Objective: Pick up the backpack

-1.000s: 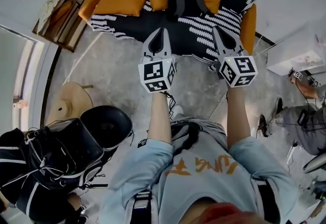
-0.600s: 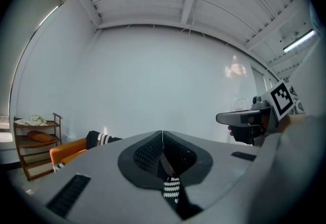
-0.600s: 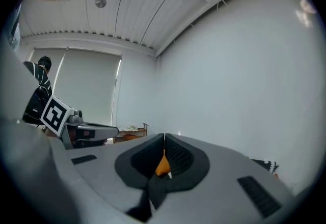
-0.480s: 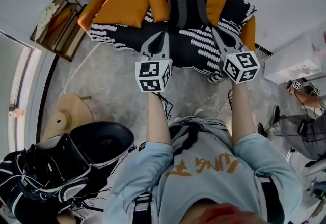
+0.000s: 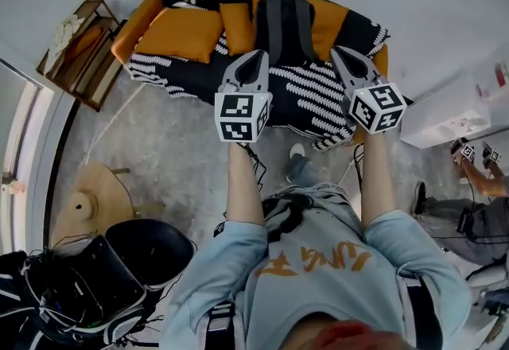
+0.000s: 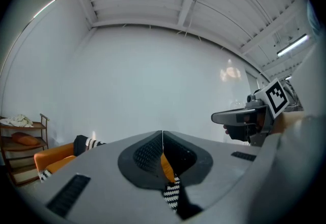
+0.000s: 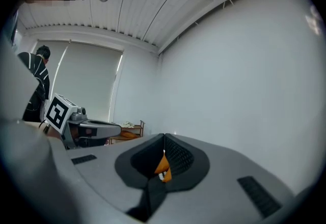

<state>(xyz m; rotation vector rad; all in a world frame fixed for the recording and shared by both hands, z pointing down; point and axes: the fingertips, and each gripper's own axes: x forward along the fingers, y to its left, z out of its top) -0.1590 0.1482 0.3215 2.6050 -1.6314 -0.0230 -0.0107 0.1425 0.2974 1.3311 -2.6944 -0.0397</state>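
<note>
While both grippers are held out level toward the sofa, neither grips anything. At the far left of the head view a wooden shelf [image 5: 70, 42] stands by the wall. A round wooden stool [image 5: 91, 199] sits on the floor nearer the person, and a black bag [image 5: 79, 297] fills the lower left corner. The sofa [image 5: 131, 22] has orange arms and is draped in a black throw with white stripes [image 5: 318, 98]. Two orange cushions [image 5: 179, 32] lie on its left half. The left gripper [image 5: 255, 54] has its jaws pressed together with nothing between them, and its tip is over the front of the seat. Just right of the cushions, the dark grey backpack [image 5: 284, 22] stands upright against the sofa back. It is beyond both grippers and between their tips, and neither touches it. The right gripper [image 5: 339, 51] likewise has its jaws together and empty, and it points at the sofa's right half. Farther right a white unit [image 5: 444, 122] stands by the wall, and another person [image 5: 469, 213] is at the right edge.
</note>
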